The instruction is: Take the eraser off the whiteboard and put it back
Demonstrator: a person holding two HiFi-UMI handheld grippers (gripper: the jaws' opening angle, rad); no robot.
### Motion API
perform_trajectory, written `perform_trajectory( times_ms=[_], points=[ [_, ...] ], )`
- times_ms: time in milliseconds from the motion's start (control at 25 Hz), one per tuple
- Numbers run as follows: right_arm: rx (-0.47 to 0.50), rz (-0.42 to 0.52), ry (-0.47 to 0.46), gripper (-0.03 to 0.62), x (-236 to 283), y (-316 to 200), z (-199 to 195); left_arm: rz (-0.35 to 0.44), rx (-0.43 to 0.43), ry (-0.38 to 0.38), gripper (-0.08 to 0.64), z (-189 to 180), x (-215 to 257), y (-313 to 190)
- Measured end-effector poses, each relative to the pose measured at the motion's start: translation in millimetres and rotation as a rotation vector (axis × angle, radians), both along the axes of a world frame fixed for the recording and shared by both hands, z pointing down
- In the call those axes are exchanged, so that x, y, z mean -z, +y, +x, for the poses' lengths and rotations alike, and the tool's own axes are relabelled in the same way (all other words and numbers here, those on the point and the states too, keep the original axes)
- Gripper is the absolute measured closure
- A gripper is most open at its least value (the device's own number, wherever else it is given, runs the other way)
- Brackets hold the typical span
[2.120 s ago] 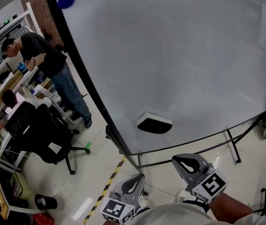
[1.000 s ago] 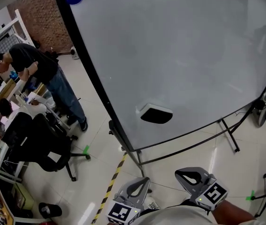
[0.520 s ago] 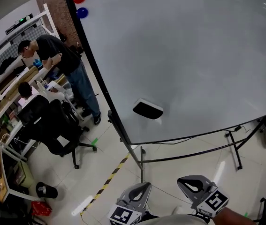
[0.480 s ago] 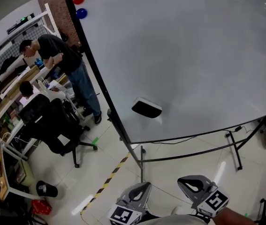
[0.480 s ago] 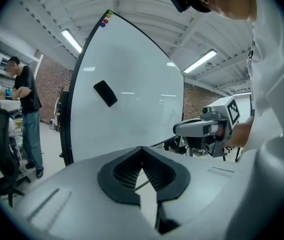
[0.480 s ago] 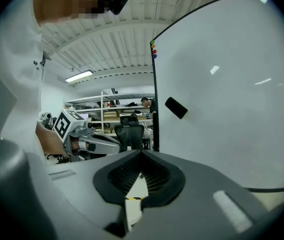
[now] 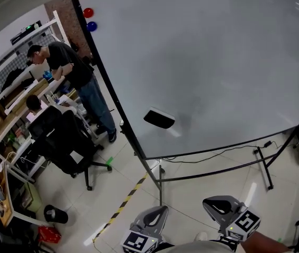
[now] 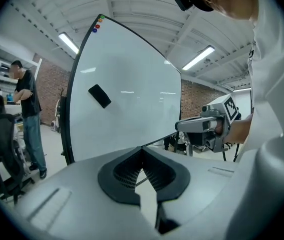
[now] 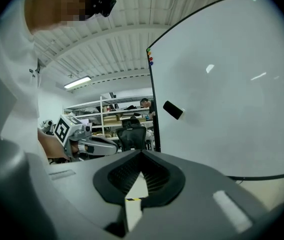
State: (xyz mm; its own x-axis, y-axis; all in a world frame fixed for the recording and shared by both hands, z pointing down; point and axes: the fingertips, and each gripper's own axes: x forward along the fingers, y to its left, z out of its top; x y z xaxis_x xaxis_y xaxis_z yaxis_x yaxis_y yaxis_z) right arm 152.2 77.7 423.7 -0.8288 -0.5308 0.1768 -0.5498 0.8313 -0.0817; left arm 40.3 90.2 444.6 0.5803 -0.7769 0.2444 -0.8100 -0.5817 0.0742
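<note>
The person has pulled back from the whiteboard (image 7: pixel 218 62). It fills less of the head view than it did two seconds ago, and more of its upper-left corner now shows. A row of coloured magnets (image 7: pixel 88 12) runs down the whiteboard's left frame, where only a blue one was in view before.

The eraser (image 7: pixel 159 118) has kept its place on the whiteboard. It clings to the lower-left part of the white face, just inside the dark left frame and a little above the bottom edge, but it looks smaller and farther off than before. Both claws have sunk toward the bottom edge of the head view and are well apart from the whiteboard, over the tiled floor (image 7: pixel 202 194) in front of it.

The left claw (image 7: pixel 156 215) has its jaws together with nothing between them. Its own view looks across open space at the whiteboard, with the eraser a small dark patch on the face. The right claw (image 7: pixel 218 203) is likewise closed and empty, and the eraser is small and distant beyond its tips.

For the task, this reads as a retreat rather than an approach — the eraser sits on the whiteboard and no claw is near it. Whether it has yet to be lifted or has already been returned, these pictures do not settle. If it is still to be taken, one claw would have to close the gap to the whiteboard and open its jaws first.
</note>
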Motion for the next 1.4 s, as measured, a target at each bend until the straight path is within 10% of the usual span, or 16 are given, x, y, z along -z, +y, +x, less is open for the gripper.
perform_trajectory(
  times_ms=[440, 1400],
  points=[
    [-0.135, -0.069, -0.071, 0.591, -10, 17, -42, -0.004, -0.095, -0.016, 0.543, -57, -3, 13],
    [-0.155, -0.055, 0.026, 0.591, -16, 26, -42, 0.004, -0.133, 0.034, 0.543, -53, -5, 13]
  ],
)
